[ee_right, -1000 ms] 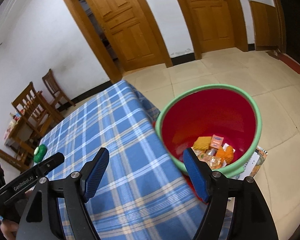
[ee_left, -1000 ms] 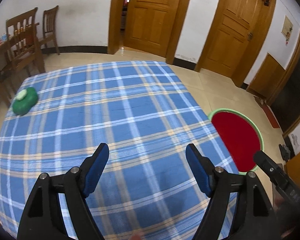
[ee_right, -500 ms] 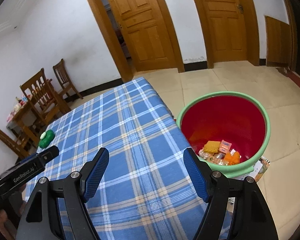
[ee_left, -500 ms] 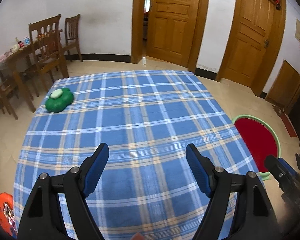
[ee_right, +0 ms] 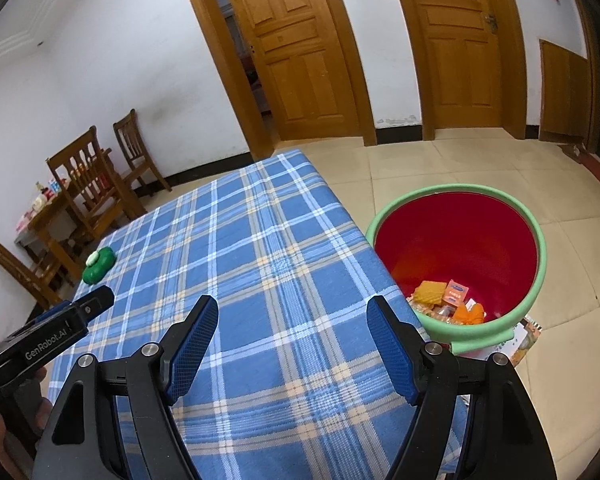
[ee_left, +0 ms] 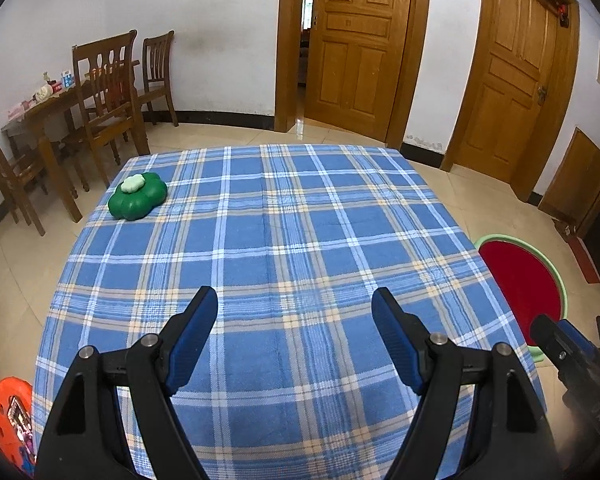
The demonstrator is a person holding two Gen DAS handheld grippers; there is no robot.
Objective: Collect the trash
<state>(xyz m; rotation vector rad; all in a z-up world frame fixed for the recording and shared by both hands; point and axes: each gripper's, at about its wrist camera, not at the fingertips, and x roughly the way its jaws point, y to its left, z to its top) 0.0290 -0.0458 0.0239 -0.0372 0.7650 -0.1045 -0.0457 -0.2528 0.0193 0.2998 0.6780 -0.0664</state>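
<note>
A red bin with a green rim (ee_right: pixel 539 240) stands on the floor right of the table; it also shows in the left wrist view (ee_left: pixel 556 276). Orange and yellow wrappers (ee_right: pixel 448 300) lie at its bottom. My left gripper (ee_left: pixel 294 334) is open and empty above the near part of the blue plaid tablecloth (ee_left: pixel 268 232). My right gripper (ee_right: pixel 292 334) is open and empty above the table's right side (ee_right: pixel 260 248), left of the bin. A green flower-shaped object (ee_left: pixel 138 196) with a pale top sits at the table's far left corner.
Wooden chairs (ee_left: pixel 108 96) and a cluttered side table (ee_left: pixel 48 108) stand at the left wall. Two wooden doors (ee_left: pixel 356 44) are behind the table. An orange object (ee_left: pixel 10 420) lies low at the left. A printed paper (ee_right: pixel 526 340) lies under the bin.
Both grippers have pulled back and risen, so more of the table and room shows. The right gripper has swung from over the bin towards the table. Both stay open.
</note>
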